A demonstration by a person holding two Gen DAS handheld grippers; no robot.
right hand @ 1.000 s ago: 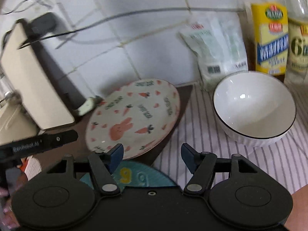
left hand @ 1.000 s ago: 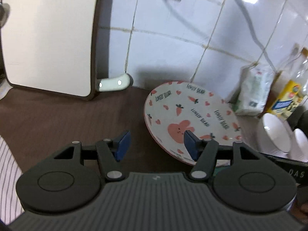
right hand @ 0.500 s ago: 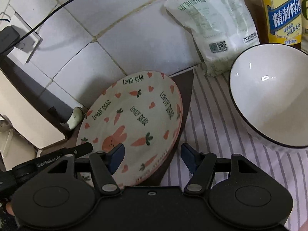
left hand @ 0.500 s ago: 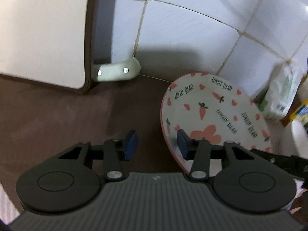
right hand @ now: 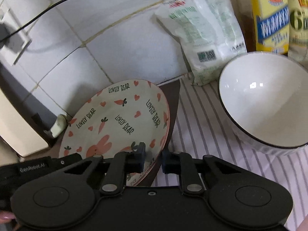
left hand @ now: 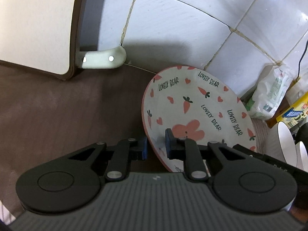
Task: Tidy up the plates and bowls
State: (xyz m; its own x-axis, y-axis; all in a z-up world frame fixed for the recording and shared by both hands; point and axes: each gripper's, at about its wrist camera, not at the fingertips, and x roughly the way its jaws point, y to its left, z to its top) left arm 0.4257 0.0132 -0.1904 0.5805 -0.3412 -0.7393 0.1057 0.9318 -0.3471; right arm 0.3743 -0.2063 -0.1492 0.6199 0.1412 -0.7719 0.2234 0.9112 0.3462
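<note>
One plate [left hand: 194,107] clamped by two grippers; one bowl [right hand: 265,100] beside.

left gripper [left hand: 156,147] | jaws narrowed onto plate [left hand: 194,107] rim | right gripper [right hand: 153,158] likewise (plate now tilted up)

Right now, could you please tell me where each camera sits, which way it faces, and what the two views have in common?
Left wrist: sits on the left gripper, facing the tiled wall; its fingers straddle the left rim of the plate.
Right wrist: sits on the right gripper, facing the same wall, its fingers straddling the plate's right rim, the bowl to the right; the left gripper shows at lower left.
Shared: plate, wall, bag.
</note>
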